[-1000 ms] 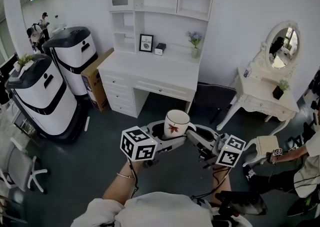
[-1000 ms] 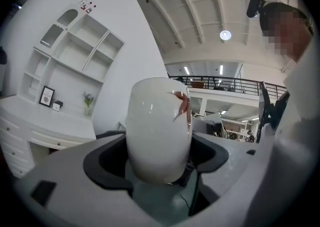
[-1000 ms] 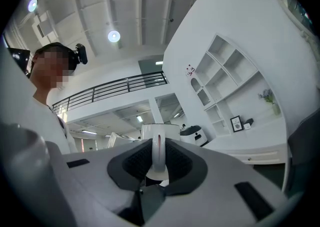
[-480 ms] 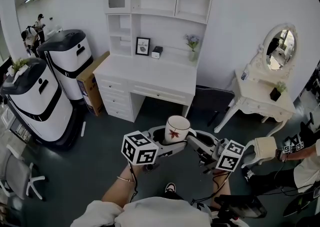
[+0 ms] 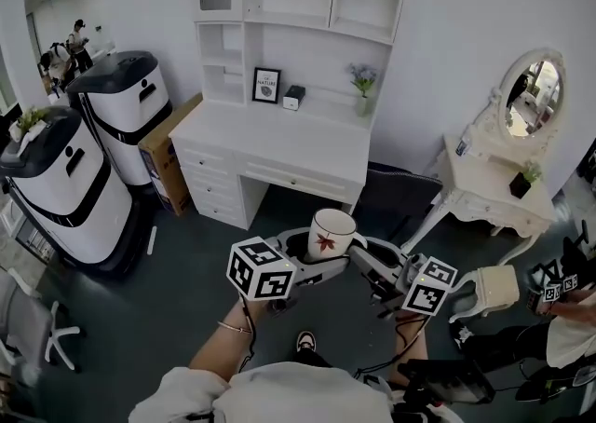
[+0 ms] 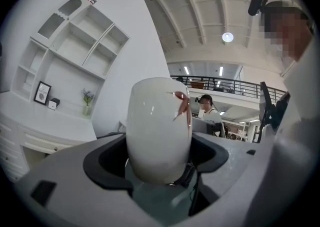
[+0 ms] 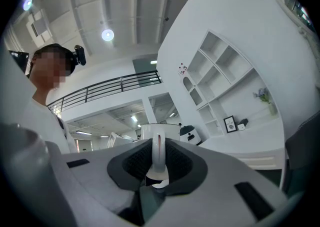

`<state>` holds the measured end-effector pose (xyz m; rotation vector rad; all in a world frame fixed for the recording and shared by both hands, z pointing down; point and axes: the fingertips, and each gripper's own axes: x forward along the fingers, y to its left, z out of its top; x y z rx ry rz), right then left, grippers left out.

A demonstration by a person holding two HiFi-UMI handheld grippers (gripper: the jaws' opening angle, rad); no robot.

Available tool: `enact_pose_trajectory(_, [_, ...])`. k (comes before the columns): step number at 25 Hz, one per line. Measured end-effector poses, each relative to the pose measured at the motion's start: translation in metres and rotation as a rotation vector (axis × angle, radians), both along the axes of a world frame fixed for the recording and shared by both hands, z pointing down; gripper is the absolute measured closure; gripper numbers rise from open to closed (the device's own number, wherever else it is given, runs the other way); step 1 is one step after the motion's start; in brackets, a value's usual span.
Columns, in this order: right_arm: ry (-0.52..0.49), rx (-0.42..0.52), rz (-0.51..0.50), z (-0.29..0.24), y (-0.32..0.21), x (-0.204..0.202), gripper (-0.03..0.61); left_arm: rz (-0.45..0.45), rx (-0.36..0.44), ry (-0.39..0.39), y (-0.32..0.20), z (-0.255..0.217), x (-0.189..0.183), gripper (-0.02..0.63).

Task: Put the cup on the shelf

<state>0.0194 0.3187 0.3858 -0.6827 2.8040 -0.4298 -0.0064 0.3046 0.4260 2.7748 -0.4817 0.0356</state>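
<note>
- The cup [image 5: 331, 228] is a white glazed mug with a rounded body that narrows toward its foot. It carries a small red leaf-like motif on its side and has a white loop handle.
- It is upright, off any surface, and held in the air between the two grippers. It is above the dark floor [image 5: 186, 309], in front of the front edge of the white desk [image 5: 279, 137].
- The left gripper [image 5: 300, 247] has its jaws set wide around the cup's lower body [image 6: 157, 131]. Their dark pads press against it on both sides.
- The right gripper [image 5: 365, 255] comes in from the other side. Its jaws are pinched narrow on the thin cup handle [image 7: 158, 153], which stands edge-on between them.
- The white shelf unit [image 5: 298, 2] stands on the back edge of the desk, against the wall, and its upper compartments are open.
- Along the desk's back edge, under the shelf unit, stand a framed picture [image 5: 267, 85], a small dark box [image 5: 293, 97] just beside it, and a vase of flowers [image 5: 362, 86] toward the right end.
</note>
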Motion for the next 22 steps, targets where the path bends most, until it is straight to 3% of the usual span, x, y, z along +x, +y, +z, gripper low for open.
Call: enact_pose_trajectory(22, [0.001,0.045,-0.03,-0.021,-0.172,0.069,0.505,-0.019,0.043,-0.021,-0.173,-0.022,0.07,0.259])
